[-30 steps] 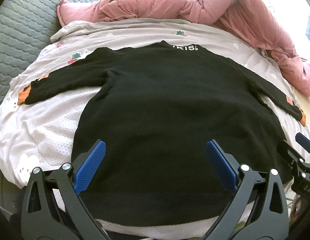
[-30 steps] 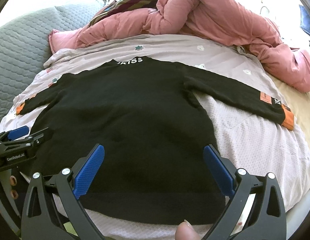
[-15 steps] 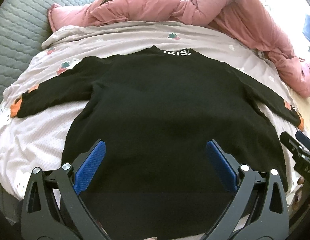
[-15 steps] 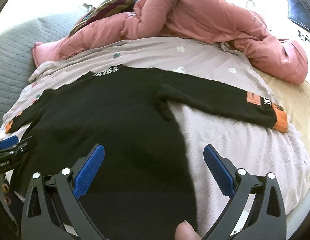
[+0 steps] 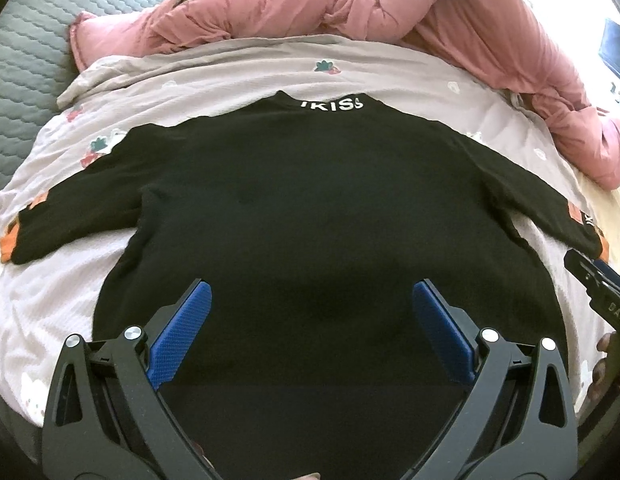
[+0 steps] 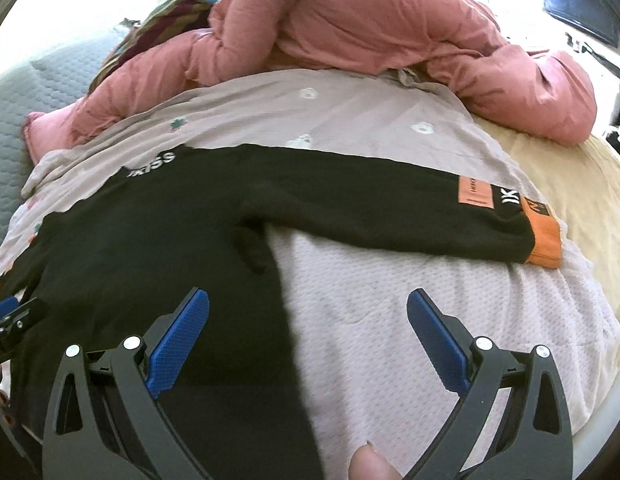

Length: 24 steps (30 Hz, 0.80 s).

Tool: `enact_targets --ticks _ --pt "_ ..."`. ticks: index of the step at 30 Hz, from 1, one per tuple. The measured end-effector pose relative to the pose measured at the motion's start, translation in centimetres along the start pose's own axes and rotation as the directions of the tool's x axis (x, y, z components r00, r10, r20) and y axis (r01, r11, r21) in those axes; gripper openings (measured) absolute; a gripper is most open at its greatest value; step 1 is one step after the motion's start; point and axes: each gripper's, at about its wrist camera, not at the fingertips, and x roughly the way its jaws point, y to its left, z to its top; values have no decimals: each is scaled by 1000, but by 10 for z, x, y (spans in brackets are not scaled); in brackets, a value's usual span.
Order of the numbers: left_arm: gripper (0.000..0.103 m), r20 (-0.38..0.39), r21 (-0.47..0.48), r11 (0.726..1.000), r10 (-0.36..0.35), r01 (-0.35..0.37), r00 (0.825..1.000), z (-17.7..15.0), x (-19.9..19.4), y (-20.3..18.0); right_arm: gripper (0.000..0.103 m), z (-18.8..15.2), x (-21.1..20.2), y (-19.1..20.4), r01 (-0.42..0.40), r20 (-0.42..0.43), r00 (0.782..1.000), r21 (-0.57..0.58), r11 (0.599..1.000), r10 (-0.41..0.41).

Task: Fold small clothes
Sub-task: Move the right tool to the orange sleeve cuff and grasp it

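Note:
A small black sweater [image 5: 310, 220] with white collar lettering lies flat on the bed, both sleeves spread out. My left gripper [image 5: 310, 296] hovers open over its lower body, nothing between the blue pads. In the right wrist view the same sweater [image 6: 150, 248] fills the left half, and its right sleeve [image 6: 390, 216] with an orange cuff [image 6: 544, 240] stretches to the right. My right gripper [image 6: 308, 306] is open above the sweater's right side edge, holding nothing. The right gripper's tip [image 5: 598, 288] shows at the left wrist view's right edge.
A pale patterned blanket [image 6: 410, 304] covers the bed under the sweater. A bunched pink quilt [image 6: 370, 28] lies along the far side. Grey quilted padding [image 5: 26, 60] is at the left, and a cream sheet [image 6: 570, 192] at the right. A fingertip [image 6: 370, 464] shows at the bottom.
My right gripper has swung right, from over the sweater's body to its right edge and sleeve. My left gripper has shifted slightly over the body. Both stayed open.

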Motion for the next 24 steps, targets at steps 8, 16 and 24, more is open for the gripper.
enact_targets --ticks 8,16,24 --pt "95 1 4 1000 -31 31 1000 24 17 -5 99 12 18 -48 84 -15 996 99 992 -83" --pt "95 16 -7 1000 -20 20 1000 52 30 -2 99 24 25 -107 172 -23 985 226 959 -172" --pt "95 27 -26 1000 -16 17 999 77 46 8 99 33 34 -158 263 -50 964 316 911 -261"
